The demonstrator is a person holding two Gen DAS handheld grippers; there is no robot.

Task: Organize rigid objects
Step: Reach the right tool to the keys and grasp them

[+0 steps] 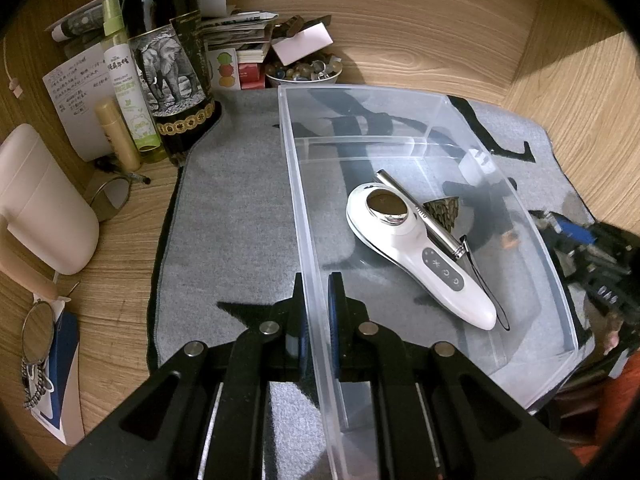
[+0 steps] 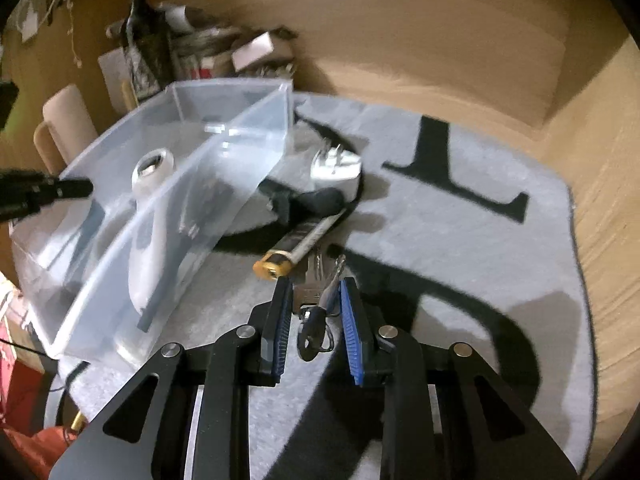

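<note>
Both jaws are busy: the left gripper (image 1: pixel 318 312) is clamping its pads on the near side wall of the clear plastic bin (image 1: pixel 304 184), one finger inside and one outside, and the wall is filling the narrow gap between them. Over on the right, the right gripper (image 2: pixel 314 300) is sitting with its jaws drawn in around a small bunch of keys (image 2: pixel 320 300) lying on the grey mat (image 2: pixel 460 240); the blue pads (image 2: pixel 348 320) are looking close to the keys on both sides, but the view is blurred and I cannot tell whether they are actually pressing on them.

Inside the bin, a white handheld device (image 1: pixel 416 252) with a round metal head is lying flat on the bottom, a silver pen-like stick (image 1: pixel 420 212) is resting across its upper edge, and a small patterned wedge (image 1: pixel 442 208) is sitting just beside the stick.

Outside the bin, on the mat, a white plug adapter (image 2: pixel 336 168) is lying near the bin's far corner, a dark object is sitting just in front of it, and a tube with a gold end cap (image 2: pixel 296 248) is lying between that and the keys.

On the wooden tabletop (image 1: pixel 440 32) behind the mat, a dark bottle with an elephant label (image 1: pixel 168 64) is standing upright among a green spray bottle (image 1: pixel 124 80), papers and a small bowl of stones (image 1: pixel 304 72).
</note>
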